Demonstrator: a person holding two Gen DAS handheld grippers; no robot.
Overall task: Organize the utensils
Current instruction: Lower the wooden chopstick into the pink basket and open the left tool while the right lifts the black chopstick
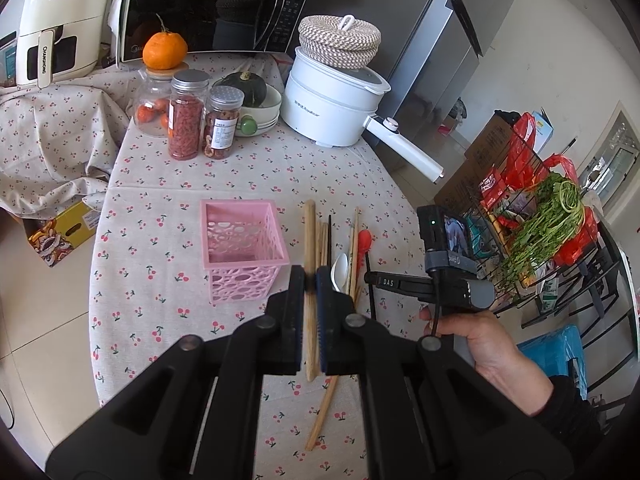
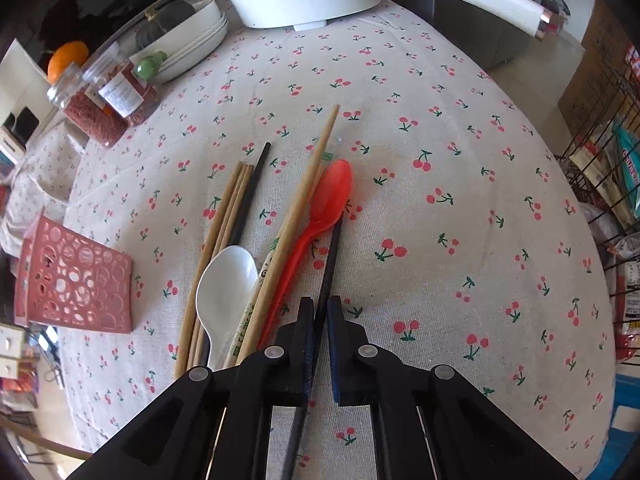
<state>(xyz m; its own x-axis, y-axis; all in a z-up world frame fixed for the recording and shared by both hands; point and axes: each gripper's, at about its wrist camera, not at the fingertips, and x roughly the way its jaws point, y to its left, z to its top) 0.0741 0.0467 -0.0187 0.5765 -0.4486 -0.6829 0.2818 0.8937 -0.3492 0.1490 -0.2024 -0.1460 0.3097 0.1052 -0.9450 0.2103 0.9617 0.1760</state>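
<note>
A pink perforated basket (image 1: 240,248) stands on the cherry-print tablecloth; it also shows at the left of the right wrist view (image 2: 76,284). Beside it lie several wooden chopsticks (image 2: 224,232), a black chopstick (image 2: 250,196), a white spoon (image 2: 226,284) and a red spoon (image 2: 320,216). My left gripper (image 1: 310,280) is shut on a thick wooden chopstick (image 1: 309,232). My right gripper (image 2: 318,312) is shut on a black chopstick (image 2: 330,264) at the right of the pile; it also shows in the left wrist view (image 1: 370,276).
A white electric pot (image 1: 332,96) with a long handle, bowls holding a green squash (image 1: 250,92), spice jars (image 1: 188,116), an orange (image 1: 165,50), a microwave (image 1: 208,4) and an air fryer (image 1: 60,20) stand at the back. A wire rack (image 1: 540,216) with greens stands right of the table.
</note>
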